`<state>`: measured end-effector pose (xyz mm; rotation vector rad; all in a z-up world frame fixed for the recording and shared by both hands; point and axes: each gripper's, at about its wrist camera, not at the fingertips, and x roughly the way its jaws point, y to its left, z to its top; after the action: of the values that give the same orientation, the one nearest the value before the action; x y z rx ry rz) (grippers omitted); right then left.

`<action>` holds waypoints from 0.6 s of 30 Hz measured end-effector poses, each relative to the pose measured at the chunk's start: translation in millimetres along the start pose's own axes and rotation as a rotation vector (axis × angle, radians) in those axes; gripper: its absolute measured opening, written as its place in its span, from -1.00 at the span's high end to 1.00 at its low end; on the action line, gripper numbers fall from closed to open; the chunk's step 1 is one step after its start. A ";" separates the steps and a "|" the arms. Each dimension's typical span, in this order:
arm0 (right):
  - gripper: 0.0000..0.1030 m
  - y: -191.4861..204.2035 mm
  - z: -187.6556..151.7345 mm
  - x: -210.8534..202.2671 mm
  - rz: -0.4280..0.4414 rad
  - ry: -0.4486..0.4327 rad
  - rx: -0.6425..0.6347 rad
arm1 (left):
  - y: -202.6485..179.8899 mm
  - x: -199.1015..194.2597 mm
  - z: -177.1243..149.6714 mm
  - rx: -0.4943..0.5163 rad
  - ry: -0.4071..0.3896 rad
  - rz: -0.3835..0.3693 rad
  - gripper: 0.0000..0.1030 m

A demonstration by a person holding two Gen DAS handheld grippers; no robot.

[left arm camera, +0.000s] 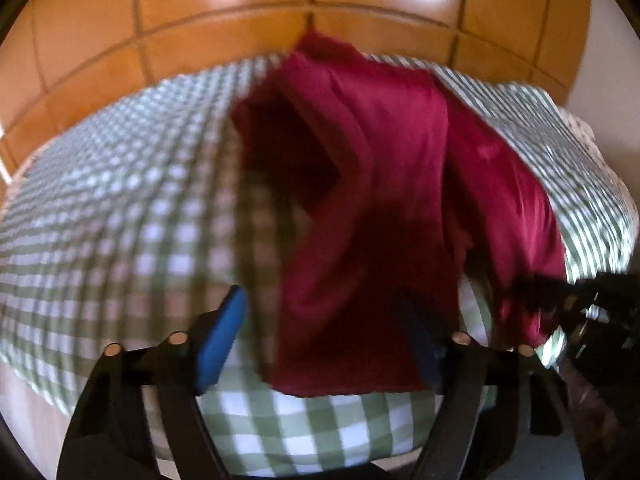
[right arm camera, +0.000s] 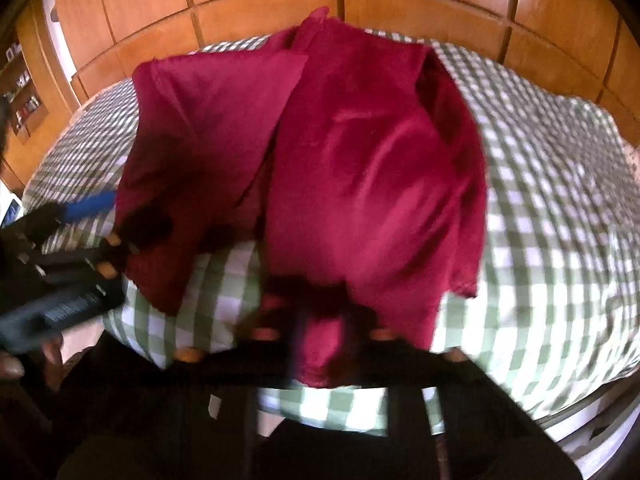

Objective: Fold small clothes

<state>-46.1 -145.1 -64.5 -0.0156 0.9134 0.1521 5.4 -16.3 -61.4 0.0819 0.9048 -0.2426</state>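
**Dark red garment draped over the bed, both grippers at its near edge**

So there's a dark red garment [right arm camera: 360, 168] spread over a bed [right arm camera: 552, 208] with a green-and-white checked cover. It runs from the far side of the bed, near the wooden panelled wall [right arm camera: 264, 4], all the way down to the near edge where the grippers are. It isn't flat: one flap is folded across on the left, and the fabric shows creases and overlapping layers. Everything is a bit motion-blurred.

The right gripper [right arm camera: 320, 344] has its jaws pinched together on the near hem of the garment; red cloth bunches up right at the fingers and hangs just over the front.

The left gripper [left arm camera: 324, 344] is different. Its jaws stand apart, with a strip of the red fabric hanging between them. The blue pad [left arm camera: 220, 344] on one finger is clear of the cloth with checked cover showing beside it, so it isn't clamping anything. The other finger is mostly in shadow behind the fabric.

In the right wrist view the left gripper also shows at the left edge, at the garment's left corner, with part of a hand [right arm camera: 24, 360] below it.
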 end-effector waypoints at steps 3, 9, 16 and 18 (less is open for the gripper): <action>0.94 -9.1 4.4 -24.0 0.048 -0.040 -0.022 | -5.5 3.0 -3.0 0.032 -0.007 -0.050 0.29; 0.95 -56.0 38.1 -83.7 -0.055 -0.222 -0.032 | 12.5 -27.2 20.4 -0.013 -0.115 -0.190 0.88; 0.95 -171.1 120.2 -89.4 -0.328 -0.314 0.106 | 90.4 -56.7 78.9 -0.271 -0.226 -0.339 0.90; 0.95 -205.3 142.0 -77.1 -0.392 -0.303 0.158 | 120.8 -61.8 95.2 -0.381 -0.261 -0.359 0.90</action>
<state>47.7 -346.7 72.7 -0.0242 0.6034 -0.2762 71.3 95.1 42.1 -0.4593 0.6868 -0.3996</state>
